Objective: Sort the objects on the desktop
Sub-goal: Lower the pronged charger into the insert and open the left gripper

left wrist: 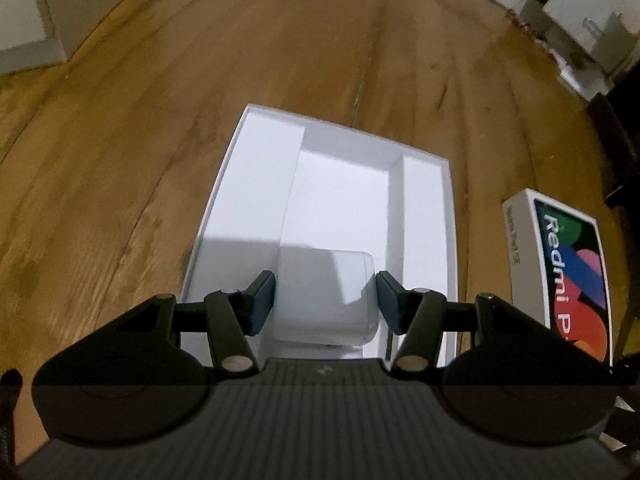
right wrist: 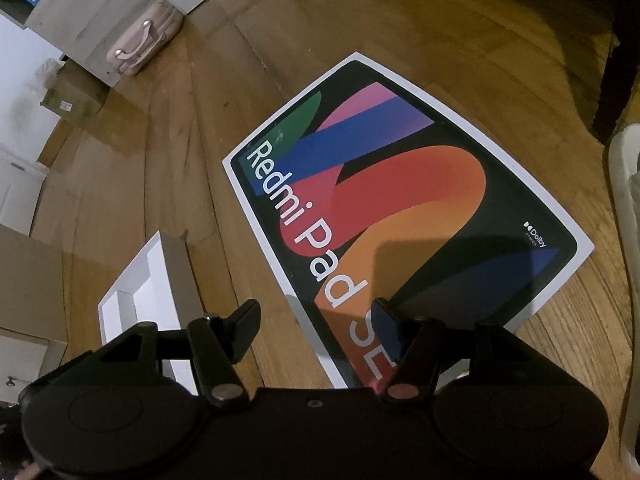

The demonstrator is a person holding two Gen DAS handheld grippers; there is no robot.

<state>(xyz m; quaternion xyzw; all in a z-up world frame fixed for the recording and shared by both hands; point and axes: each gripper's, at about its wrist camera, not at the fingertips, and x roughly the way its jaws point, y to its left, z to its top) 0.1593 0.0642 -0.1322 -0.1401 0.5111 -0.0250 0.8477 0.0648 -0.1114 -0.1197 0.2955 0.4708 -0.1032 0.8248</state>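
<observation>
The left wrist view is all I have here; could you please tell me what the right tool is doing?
Observer: The right tool hangs open over the near end of the printed tablet box lid, gripping nothing.
Operator: Thank you. Does the lid lie flat?
Observer: Yes, flat on the wooden floor, print side up, with a small Dolby mark near one corner.
Operator: Is anything close to it that I cannot see?
Observer: A pink suitcase lies farther off, by the wall. The white box tray that you see sits apart from the lid, a strip of floor between them.
</observation>
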